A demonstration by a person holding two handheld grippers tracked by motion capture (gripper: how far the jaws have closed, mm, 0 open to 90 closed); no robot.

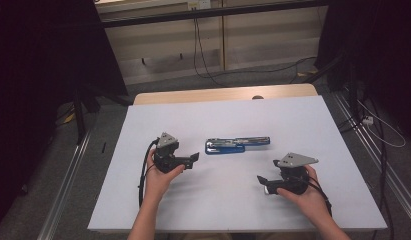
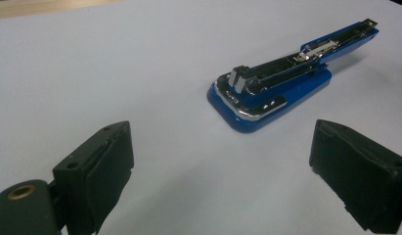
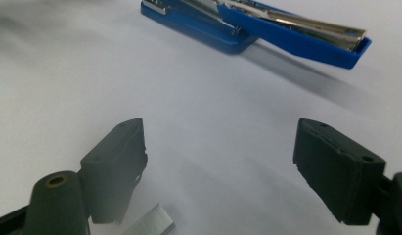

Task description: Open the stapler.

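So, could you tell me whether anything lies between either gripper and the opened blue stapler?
Nothing visible does. Bare white table separates the stapler from both the left gripper and the right gripper; a staple strip lies under the right gripper's jaws, short of it.

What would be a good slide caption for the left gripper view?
Open jaws of the left hand-held gripper frame a blue stapler lying flipped open on the white table.

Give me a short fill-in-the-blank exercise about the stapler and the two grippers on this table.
1. The stapler on the white table is ____ in colour.
2. The stapler's top arm is swung ____, showing the metal staple channel.
3. The jaws of the left gripper and the right gripper hold ____.
4. A strip of ____ lies beside the right gripper's jaws.

Missing words: blue; open; nothing; staples
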